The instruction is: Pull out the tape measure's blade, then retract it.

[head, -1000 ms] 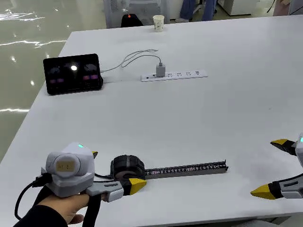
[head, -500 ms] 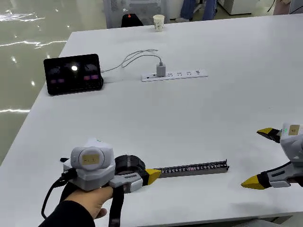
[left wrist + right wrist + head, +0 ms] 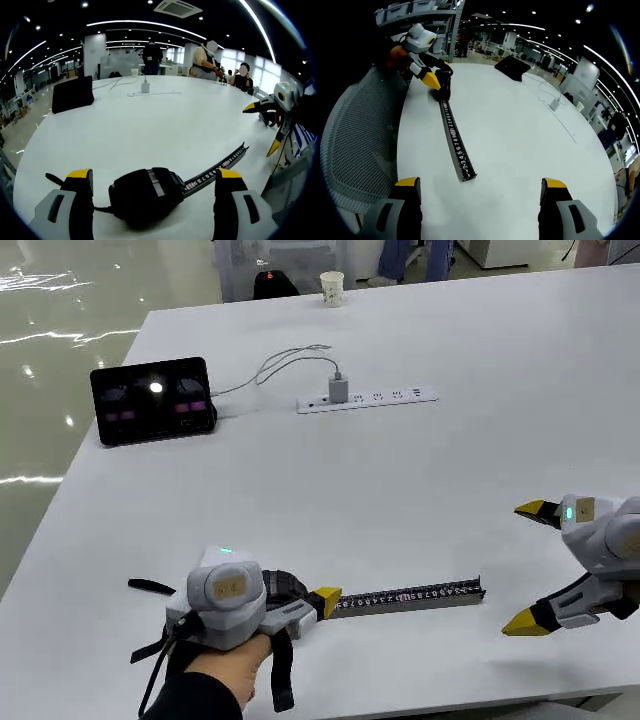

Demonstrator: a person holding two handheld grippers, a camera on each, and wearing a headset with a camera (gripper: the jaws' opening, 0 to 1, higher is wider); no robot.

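Near the front edge of the white worktop [image 3: 420,490]: black round tape measure case [image 3: 145,196], lying flat, its dark numbered blade [image 3: 405,596] extended to the right along the surface. Around the case, left tool [image 3: 153,176], released, 2 yellow-tipped jaws spread wide, apart from the case on both sides in the left gripper view. Facing the blade's free end, right tool [image 3: 480,184], likewise released, jaws wide apart, blade end just ahead and touching neither. Farther back, black rectangular tablet [image 3: 152,400], white power strip [image 3: 368,398] with 1 plugged-in charger, white paper cup [image 3: 331,287] by the far edge.
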